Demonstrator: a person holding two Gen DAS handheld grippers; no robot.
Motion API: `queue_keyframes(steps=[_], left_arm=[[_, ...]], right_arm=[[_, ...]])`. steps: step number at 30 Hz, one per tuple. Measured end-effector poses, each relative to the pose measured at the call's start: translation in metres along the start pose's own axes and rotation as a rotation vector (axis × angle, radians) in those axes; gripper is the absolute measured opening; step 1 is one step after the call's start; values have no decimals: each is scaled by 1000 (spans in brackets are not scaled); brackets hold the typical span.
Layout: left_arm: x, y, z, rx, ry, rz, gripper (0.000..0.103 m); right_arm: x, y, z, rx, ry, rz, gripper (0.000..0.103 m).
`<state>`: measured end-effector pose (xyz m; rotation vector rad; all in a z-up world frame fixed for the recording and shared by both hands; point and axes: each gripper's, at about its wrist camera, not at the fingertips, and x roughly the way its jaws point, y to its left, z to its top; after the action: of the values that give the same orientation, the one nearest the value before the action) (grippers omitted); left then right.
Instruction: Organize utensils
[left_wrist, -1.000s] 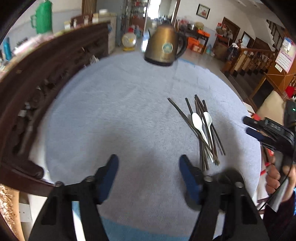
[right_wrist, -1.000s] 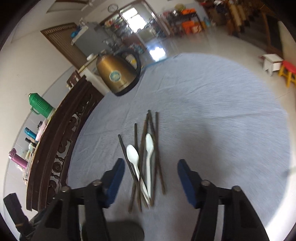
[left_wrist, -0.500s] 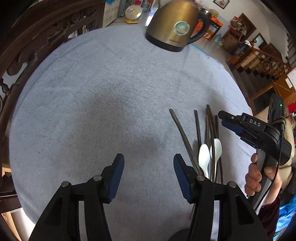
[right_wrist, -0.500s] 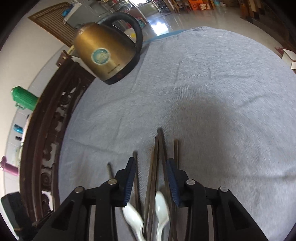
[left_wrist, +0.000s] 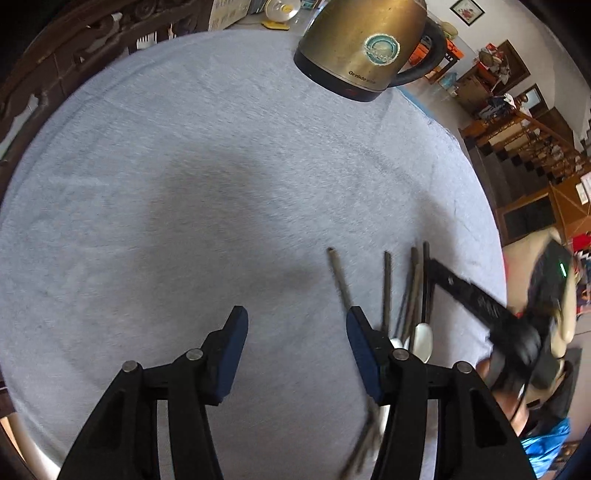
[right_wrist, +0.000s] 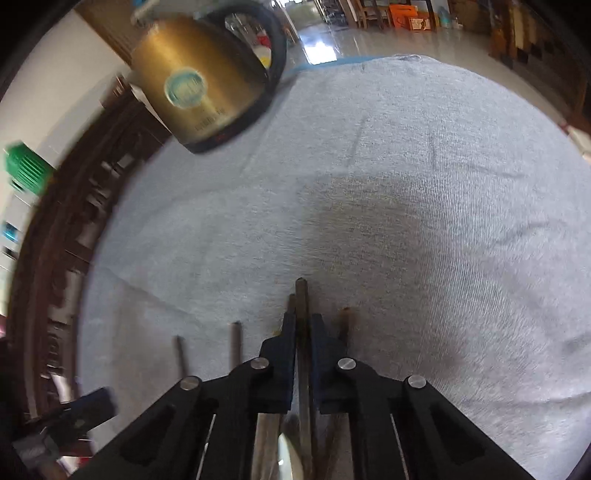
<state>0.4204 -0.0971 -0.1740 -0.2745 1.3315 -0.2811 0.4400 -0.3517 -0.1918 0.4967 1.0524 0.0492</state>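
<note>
Left wrist view: left gripper (left_wrist: 293, 332), jaws apart and empty, above grey tablecloth (left_wrist: 184, 184); chopsticks (left_wrist: 386, 288) and white spoon (left_wrist: 424, 339) just right. Right wrist view: right gripper (right_wrist: 303, 325) clenched on one dark chopstick (right_wrist: 302, 299); kettle (right_wrist: 199, 77) behind.

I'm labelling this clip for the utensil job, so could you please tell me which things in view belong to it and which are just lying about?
Part of the job:
- chopsticks, one pinched in the shut right tongs
- white spoons
- left tongs, open over bare cloth

Just lying about:
- brass kettle
- grey tablecloth
- carved wooden chair back
- green flask
</note>
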Motion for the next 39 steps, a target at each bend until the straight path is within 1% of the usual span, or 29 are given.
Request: queue_keyframes(steps=[4,7,10,11,12,13,14,15,16,18,20,22,25,27,29,31,34,39], left_arm=[[22,-18,12,-33,20,-26,56],[36,-29,16,-34,32,-28,56],[49,-35,17,-43,47,-23,55],[53,-36,17,-48,54,-22,45],[55,-38,16,-48,43,-13,43],[53,-42,15,-28,15,3,29],[55,-46,14,-9,22,0,8],[60,-49,12,5,39,-1,6],[61,-51,9,14,39,12,6],[54,-56,1,63,-6,50,6],[42,-58,-5,82,-43,54,5],[18,-58,-10,99,-90,31,5],[-25,-59,-28,147,-180,27,5],[-60,-59,-39,175,-244,5,5],[-86,-57,-46,198,-290,-13,5],[-115,-60,-60,233,-344,-33,5],[-145,-59,-78,268,-392,-60,5],[-187,-56,-101,289,-462,-114,5]], right_arm=[[-28,-13,-13,37,-64,84,8],[-54,-17,-20,38,-122,121,8],[-82,-15,-31,36,-171,135,8],[-91,-14,-35,33,-191,137,8],[-102,-13,-39,27,-212,136,8],[-111,-13,-44,20,-236,132,8],[-119,-13,-48,19,-254,134,8],[-127,-13,-52,19,-270,141,8],[-132,-10,-58,19,-283,144,8],[-149,-5,-68,10,-314,142,8],[-162,1,-77,-9,-345,128,8],[-174,6,-84,-19,-371,124,8],[-197,16,-98,-28,-419,126,8],[-211,24,-108,-39,-456,128,7],[-225,33,-119,-50,-494,133,7],[-238,44,-130,-70,-532,127,7],[-255,53,-143,-78,-571,136,7],[-282,66,-160,-97,-628,142,7]])
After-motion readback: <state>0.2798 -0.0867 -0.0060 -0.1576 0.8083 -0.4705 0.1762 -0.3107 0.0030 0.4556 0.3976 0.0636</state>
